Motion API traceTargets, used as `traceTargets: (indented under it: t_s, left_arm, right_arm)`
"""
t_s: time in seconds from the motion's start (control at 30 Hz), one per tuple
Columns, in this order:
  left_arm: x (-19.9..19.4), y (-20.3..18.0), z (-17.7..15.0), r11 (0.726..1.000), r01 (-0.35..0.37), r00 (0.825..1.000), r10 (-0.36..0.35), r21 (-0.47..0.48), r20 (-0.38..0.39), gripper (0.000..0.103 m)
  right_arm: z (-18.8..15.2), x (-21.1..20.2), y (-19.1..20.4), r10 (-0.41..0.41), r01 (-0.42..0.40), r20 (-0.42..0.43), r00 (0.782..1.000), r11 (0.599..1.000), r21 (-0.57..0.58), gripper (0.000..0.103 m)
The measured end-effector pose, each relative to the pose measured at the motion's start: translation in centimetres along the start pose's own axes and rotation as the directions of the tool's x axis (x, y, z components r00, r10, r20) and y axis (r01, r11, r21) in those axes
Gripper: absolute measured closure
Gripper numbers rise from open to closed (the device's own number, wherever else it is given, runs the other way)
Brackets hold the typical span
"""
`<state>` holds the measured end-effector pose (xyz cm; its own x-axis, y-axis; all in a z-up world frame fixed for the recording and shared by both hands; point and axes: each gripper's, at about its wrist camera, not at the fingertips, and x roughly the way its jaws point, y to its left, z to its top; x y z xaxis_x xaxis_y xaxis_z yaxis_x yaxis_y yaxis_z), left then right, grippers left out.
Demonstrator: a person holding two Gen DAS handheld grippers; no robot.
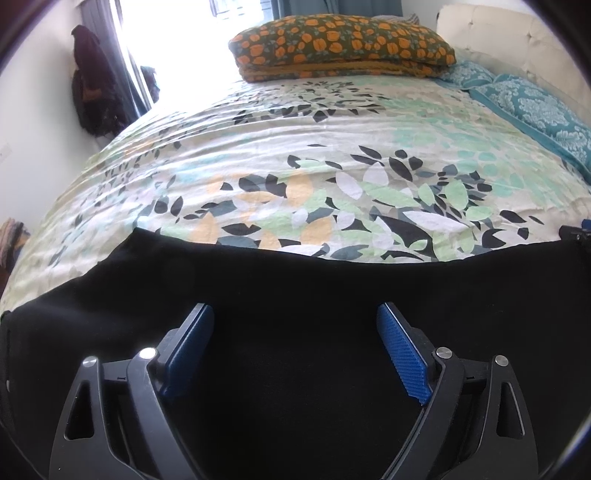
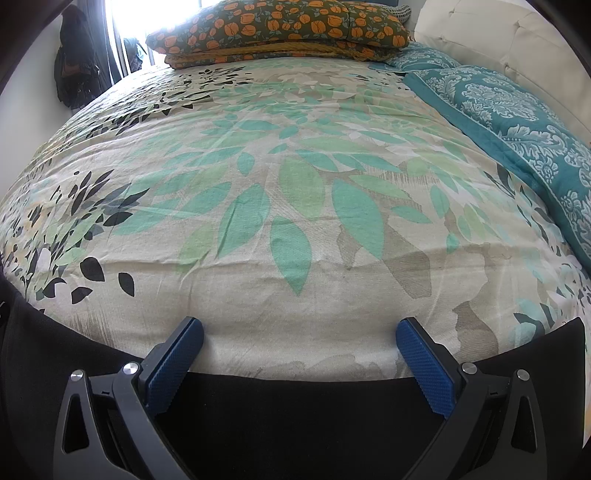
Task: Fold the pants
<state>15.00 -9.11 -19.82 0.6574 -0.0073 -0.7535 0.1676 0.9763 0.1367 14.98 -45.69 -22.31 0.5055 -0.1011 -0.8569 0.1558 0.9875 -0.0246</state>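
Observation:
Black pants (image 1: 295, 288) lie flat along the near edge of a bed with a leaf-print cover (image 1: 295, 147). In the left wrist view my left gripper (image 1: 295, 314) hangs open over the black cloth, its blue pads (image 1: 400, 354) wide apart and nothing pinched between them. In the right wrist view the black pants (image 2: 295, 406) run as a band across the bottom. My right gripper (image 2: 299, 328) stands open above their far edge, with its fingertips over the bed cover (image 2: 295, 184). Only part of the pants shows in either view.
A folded orange-flowered quilt (image 1: 343, 44) lies at the far end of the bed. A teal patterned blanket (image 2: 517, 122) runs along the right side below a cream headboard (image 2: 498, 33). Dark clothes (image 1: 88, 92) hang on the wall at left by a bright window.

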Motion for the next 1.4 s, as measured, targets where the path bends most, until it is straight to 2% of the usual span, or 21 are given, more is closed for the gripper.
traceTargets:
  t_s: [0.2,0.37,0.6,0.7,0.87,1.03,1.23,1.4]
  left_arm:
    - [0.0,0.1,0.1,1.0,0.006,1.0,-0.006,-0.009,-0.008,0.012]
    - [-0.8,0.4,0.1,0.999,0.032,0.997,-0.034,-0.033,-0.073,0.012]
    - [-3.9,0.3,-2.6,0.989,0.123,0.988,-0.115,0.078,-0.107,0.012]
    - [-5.4,0.4,-4.0,0.985,0.151,0.984,-0.142,0.081,-0.11,0.012]
    - [-7.2,0.3,-5.6,0.976,0.216,0.967,-0.209,0.033,-0.146,0.012]
    - [-8.0,-0.6,-5.6,0.963,0.268,0.95,-0.26,0.023,-0.175,0.012]
    - [-8.8,-1.2,-5.7,0.958,0.279,0.95,-0.265,0.065,-0.164,0.012]
    - [-9.6,-0.4,-5.7,0.96,0.275,0.952,-0.266,0.044,-0.152,0.012]
  right_arm:
    - [0.0,0.0,0.0,0.0,0.0,0.0,1.0,1.0,0.0,0.0]
    - [0.0,0.0,0.0,0.0,0.0,0.0,1.0,1.0,0.0,0.0]
    - [0.0,0.0,0.0,0.0,0.0,-0.001,1.0,1.0,0.0,0.0]
    - [0.0,0.0,0.0,0.0,0.0,-0.001,1.0,1.0,0.0,0.0]
    - [0.0,0.0,0.0,0.0,0.0,-0.001,1.0,1.0,0.0,0.0]
    - [0.0,0.0,0.0,0.0,0.0,-0.001,1.0,1.0,0.0,0.0]
    - [0.0,0.0,0.0,0.0,0.0,-0.001,1.0,1.0,0.0,0.0]
    - [0.0,0.0,0.0,0.0,0.0,-0.001,1.0,1.0,0.0,0.0]
